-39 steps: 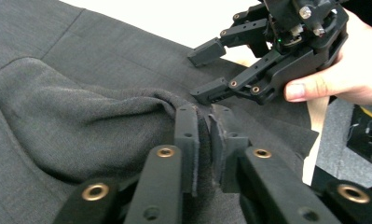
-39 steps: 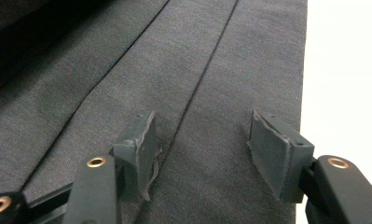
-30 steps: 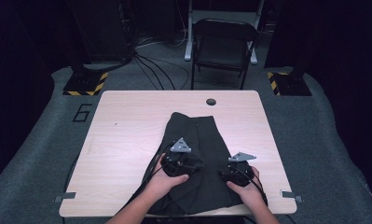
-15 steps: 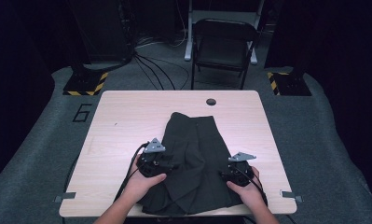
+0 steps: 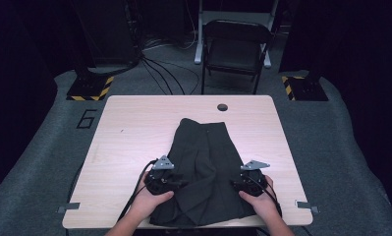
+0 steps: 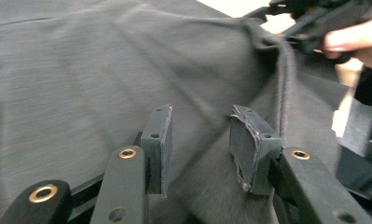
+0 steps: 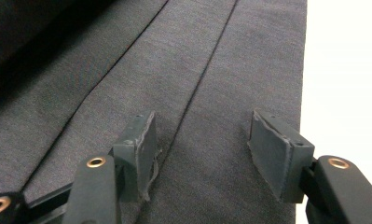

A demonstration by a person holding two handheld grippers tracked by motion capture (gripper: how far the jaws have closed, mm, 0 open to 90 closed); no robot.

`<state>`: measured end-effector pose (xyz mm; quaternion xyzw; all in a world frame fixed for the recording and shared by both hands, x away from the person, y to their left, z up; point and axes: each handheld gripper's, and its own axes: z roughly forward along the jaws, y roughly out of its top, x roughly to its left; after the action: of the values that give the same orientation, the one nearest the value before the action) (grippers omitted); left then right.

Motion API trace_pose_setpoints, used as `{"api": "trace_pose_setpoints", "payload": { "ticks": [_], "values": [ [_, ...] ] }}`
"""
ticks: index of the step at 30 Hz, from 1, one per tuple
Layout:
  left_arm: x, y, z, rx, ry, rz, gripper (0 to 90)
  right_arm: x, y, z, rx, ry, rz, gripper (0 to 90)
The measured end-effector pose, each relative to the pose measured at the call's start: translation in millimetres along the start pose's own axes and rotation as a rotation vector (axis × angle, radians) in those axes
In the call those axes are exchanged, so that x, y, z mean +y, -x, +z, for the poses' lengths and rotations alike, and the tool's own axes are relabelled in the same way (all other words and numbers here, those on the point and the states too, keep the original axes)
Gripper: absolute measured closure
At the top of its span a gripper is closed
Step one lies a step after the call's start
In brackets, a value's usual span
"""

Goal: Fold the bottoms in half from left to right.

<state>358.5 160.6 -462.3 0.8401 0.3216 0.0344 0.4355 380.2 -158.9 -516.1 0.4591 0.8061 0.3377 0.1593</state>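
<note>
A dark grey garment (image 5: pixel 206 167) lies spread on the light wooden table (image 5: pixel 134 128), its hem at the near edge. My left gripper (image 5: pixel 176 183) rests at the garment's near left side and points across it. Its jaws have just been closing and stand apart (image 6: pixel 200 144); cloth shows between the pads (image 6: pixel 158 140), which do not press on it. My right gripper (image 5: pixel 246 178) sits at the garment's near right edge. Its jaws are spread wide (image 7: pixel 202 149) over a seam (image 7: pixel 207 70), nothing gripped. The right hand and its gripper (image 6: pixel 323 18) appear far off in the left gripper view.
A round cable hole (image 5: pixel 222 106) sits near the table's far edge. Behind the table stands a folding chair (image 5: pixel 235 46), with cables on the grey floor and yellow-black striped stand bases (image 5: pixel 90 88) at either side. Bare wood lies left and right of the garment.
My left gripper has moved from the middle of the garment to its left side and a little nearer the table's front edge. The right gripper has stayed put.
</note>
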Motion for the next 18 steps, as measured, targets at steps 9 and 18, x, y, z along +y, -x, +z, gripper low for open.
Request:
{"api": "trace_pose_setpoints", "payload": {
  "ticks": [9, 18],
  "values": [
    [7.5, 27.0, 21.1, -0.083, -0.006, 0.023, 59.0, 2.1, 0.0, -3.9, -0.001, 0.005, -0.024, 41.5],
    [21.5, 49.8, 34.6, -0.156, 0.001, 0.043, 57.5, 5.6, -0.8, -10.0, 0.005, 0.039, -0.018, 41.8]
  ]
}}
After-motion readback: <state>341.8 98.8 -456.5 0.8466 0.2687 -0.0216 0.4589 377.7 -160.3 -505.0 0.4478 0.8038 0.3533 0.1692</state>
